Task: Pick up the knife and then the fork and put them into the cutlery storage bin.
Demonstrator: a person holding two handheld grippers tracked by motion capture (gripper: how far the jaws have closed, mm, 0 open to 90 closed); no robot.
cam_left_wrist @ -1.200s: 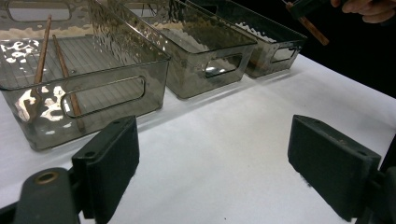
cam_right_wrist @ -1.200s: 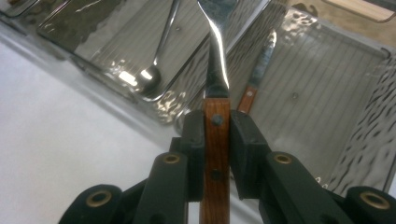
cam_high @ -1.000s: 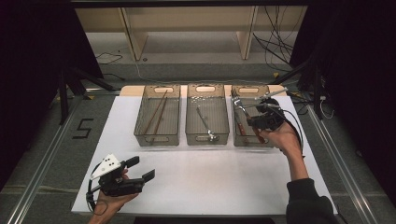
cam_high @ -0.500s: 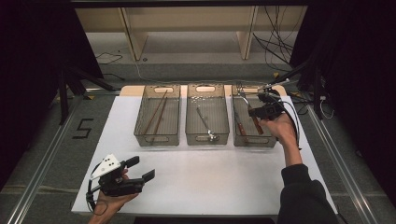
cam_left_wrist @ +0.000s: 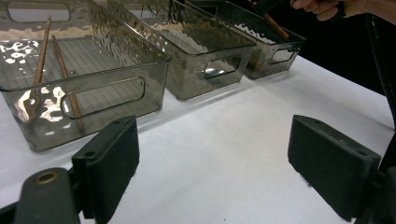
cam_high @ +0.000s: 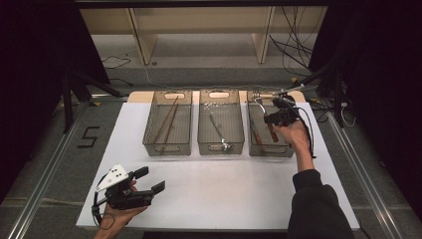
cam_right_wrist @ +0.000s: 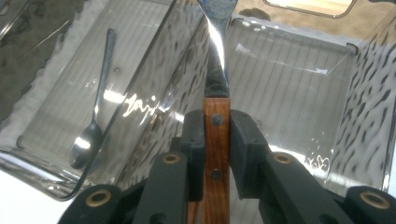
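Hand-held gripper [cam_high: 149, 181] rests on white table [cam_high: 239, 194], dark curtains [cam_high: 378, 74] around

High overhead forward-down; two close claw-mounted views sharing bins [cam_high: 217, 124].

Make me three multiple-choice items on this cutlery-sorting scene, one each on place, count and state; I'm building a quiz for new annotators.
1. Where does the spoon lie?
A. in the left bin
B. in the middle bin
C. on the white table top

2. How many clear bins stand in the row?
A. two
B. three
C. four

3. How do the right tongs stand?
A. shut on the wooden-handled utensil
B. open and holding nothing
C. shut on a chopstick

Answers:
1 B: in the high view the spoon rests on the floor of the middle bin.
2 B: the left bin, the middle bin and the right bin sit side by side.
3 A: the right gripper view has both jaws pressed on the wooden-handled utensil, while the left tongs gape open above the table.
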